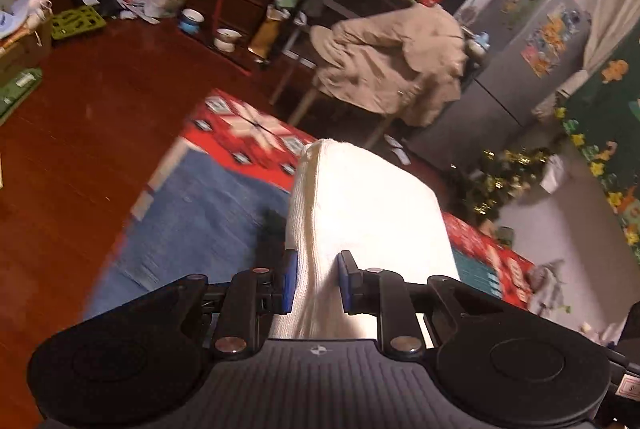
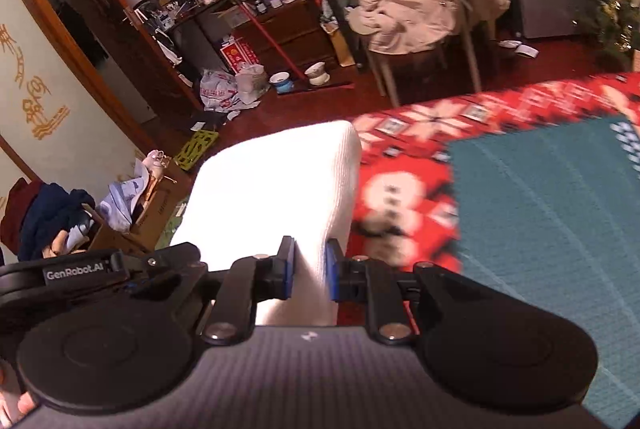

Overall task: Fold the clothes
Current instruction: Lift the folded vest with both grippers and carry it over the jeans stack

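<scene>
A white knitted garment [image 1: 368,213] is folded into a thick bundle and held up off the surface. My left gripper [image 1: 317,281] is shut on its left folded edge, the blue pads pressing the cloth from both sides. The same white garment [image 2: 276,189] shows in the right wrist view, where my right gripper [image 2: 310,275] is shut on its right folded edge. Below lies a red, blue and teal patterned blanket [image 1: 192,197], which also shows in the right wrist view [image 2: 540,197]. The garment's lower part is hidden behind the grippers.
A chair draped with a beige coat [image 1: 396,61] stands past the blanket, beside a grey fridge [image 1: 520,41]. Cluttered dark shelves [image 2: 256,9], bowls [image 2: 316,73] and bags sit on the red wooden floor [image 1: 60,149]. A cardboard box of clothes [image 2: 120,213] is at the left.
</scene>
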